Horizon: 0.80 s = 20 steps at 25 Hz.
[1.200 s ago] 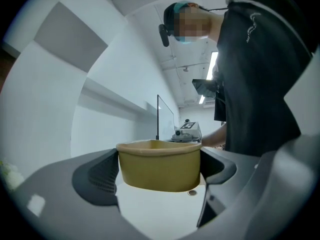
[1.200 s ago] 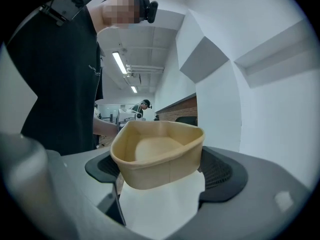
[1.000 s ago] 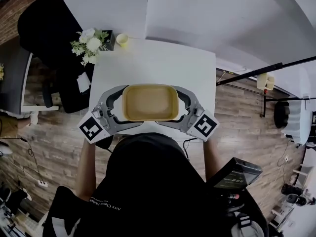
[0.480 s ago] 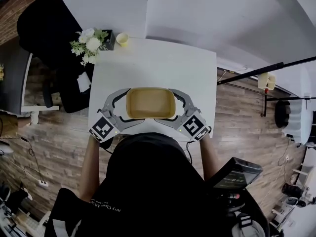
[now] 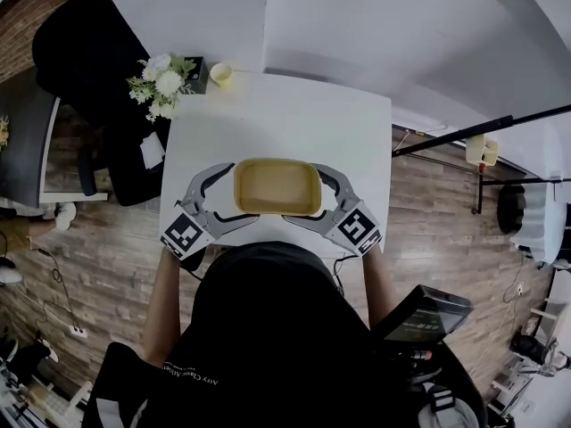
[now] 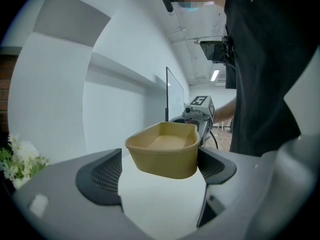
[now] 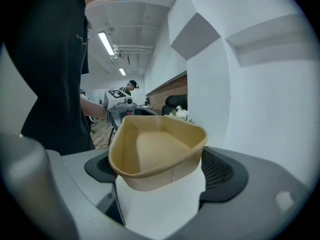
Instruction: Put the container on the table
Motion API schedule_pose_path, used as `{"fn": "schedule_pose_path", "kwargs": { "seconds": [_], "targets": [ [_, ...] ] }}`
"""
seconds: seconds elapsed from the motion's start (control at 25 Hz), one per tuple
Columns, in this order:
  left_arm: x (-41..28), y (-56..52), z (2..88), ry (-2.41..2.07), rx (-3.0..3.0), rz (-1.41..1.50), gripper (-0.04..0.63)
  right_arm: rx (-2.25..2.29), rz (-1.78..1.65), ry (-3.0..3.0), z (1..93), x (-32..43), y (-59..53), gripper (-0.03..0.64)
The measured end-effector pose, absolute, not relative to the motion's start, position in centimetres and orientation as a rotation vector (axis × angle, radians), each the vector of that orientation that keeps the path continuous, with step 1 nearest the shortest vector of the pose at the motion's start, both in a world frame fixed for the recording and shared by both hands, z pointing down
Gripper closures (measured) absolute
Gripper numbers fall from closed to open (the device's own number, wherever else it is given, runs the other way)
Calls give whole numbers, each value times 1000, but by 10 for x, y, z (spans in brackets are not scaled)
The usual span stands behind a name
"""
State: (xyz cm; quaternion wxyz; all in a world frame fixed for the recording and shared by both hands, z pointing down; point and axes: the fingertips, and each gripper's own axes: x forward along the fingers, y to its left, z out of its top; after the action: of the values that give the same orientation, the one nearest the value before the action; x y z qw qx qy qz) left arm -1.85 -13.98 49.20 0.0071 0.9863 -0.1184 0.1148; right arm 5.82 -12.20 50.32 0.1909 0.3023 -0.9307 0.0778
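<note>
A tan, empty, rounded-rectangular container [image 5: 277,187] sits low over the near part of the white table [image 5: 277,114], held between both grippers. My left gripper [image 5: 234,193] clasps its left end and my right gripper [image 5: 314,194] clasps its right end. In the left gripper view the container [image 6: 162,156] fills the gap between the black pads of the left gripper [image 6: 160,173]. The right gripper view shows the same for the container [image 7: 157,156] and the right gripper [image 7: 159,170]. Whether its base touches the table is hidden.
White flowers [image 5: 161,80] and a small yellow cup [image 5: 220,71] stand at the table's far left corner. A black chair [image 5: 89,69] is left of the table, and a black pole [image 5: 482,127] slants at the right. A wall runs behind the table.
Both grippers have lowered the container toward the table and shifted it slightly away from the near edge. Their hold on it looks the same.
</note>
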Motion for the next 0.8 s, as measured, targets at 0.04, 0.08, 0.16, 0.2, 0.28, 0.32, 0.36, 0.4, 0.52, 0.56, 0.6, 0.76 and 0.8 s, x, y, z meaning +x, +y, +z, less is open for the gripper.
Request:
{"fn": "schedule_pose_path", "kwargs": {
  "seconds": [0.04,0.08,0.16,0.2,0.28,0.32,0.36,0.4,0.52,0.56,0.6,0.76,0.8],
  "targets": [
    [-19,-142,493,-386,3088,358,118,859,225,-2615,504,60,-123,109],
    [-19,-144,493,-402,3088,356,118,869,235,-2615,506,61,-124,109],
    [-20,-147,493,-434,3070,356,120,889,254,-2613,510,64,-125,109],
    [-21,-148,493,-449,3055,355,118,897,263,-2612,512,65,-126,109],
    [-24,-150,495,-471,3036,350,120,912,283,-2611,515,67,-126,109],
    [-25,-151,497,-474,3034,350,119,921,297,-2610,517,69,-126,109],
    [-25,-151,499,-473,3034,354,120,929,312,-2603,521,72,-126,109],
    [-26,-150,501,-470,3031,361,120,936,329,-2593,525,76,-126,109],
    [-25,-146,505,-471,3020,376,120,963,367,-2573,535,83,-128,109],
    [-24,-145,505,-474,3016,373,120,973,374,-2569,538,84,-130,109],
    [-23,-143,505,-475,3012,366,120,981,381,-2562,542,85,-131,109],
    [-10,-131,507,-442,2993,368,120,1039,394,-2543,555,90,-140,109],
    [-6,-128,508,-444,2985,381,120,1050,396,-2534,560,92,-142,107]
  ]
}}
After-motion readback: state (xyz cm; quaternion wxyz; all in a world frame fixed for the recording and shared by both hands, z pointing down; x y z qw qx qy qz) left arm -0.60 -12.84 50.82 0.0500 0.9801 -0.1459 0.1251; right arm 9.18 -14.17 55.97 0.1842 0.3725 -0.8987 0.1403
